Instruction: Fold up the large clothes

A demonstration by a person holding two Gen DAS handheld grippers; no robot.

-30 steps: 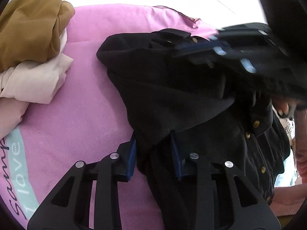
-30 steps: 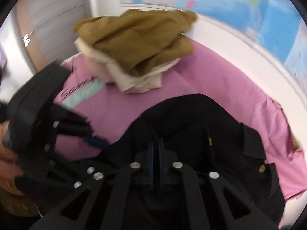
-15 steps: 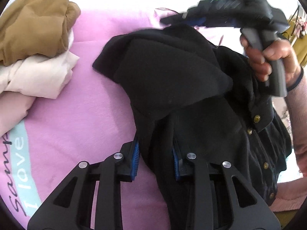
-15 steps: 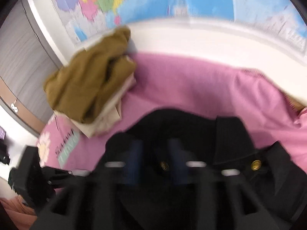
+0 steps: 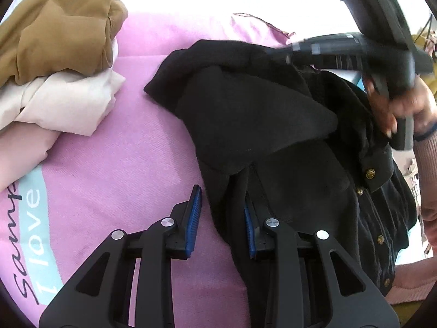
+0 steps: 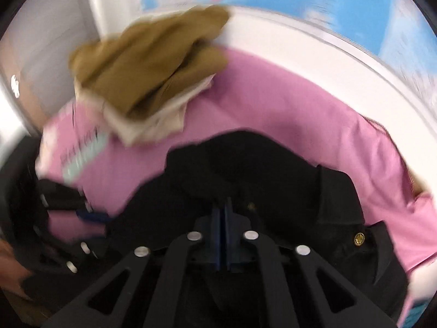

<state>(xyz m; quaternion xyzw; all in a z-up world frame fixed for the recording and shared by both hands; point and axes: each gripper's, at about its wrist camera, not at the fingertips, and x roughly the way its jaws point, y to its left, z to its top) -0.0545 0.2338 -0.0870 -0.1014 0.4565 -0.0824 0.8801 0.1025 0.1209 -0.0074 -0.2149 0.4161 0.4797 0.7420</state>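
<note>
Pink sheet (image 5: 131, 147): covers the surface under everything.
Black jacket (image 5: 273, 125): lies crumpled on the sheet's right part.
Folded pile (image 5: 54, 63): upper left, apart from jacket.
Left gripper (image 5: 222, 218): jaws narrow, jacket fold between them.
Right gripper (image 6: 225, 227): jaws pressed together over the jacket.

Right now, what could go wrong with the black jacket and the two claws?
The left claw has only a thin fold of the black jacket between its half-open pads, so the cloth might slip out. The right claw is shut, apparently on the jacket's edge; a tug could undo the fold. The jacket also lies near the folded pile and could bump it.
</note>
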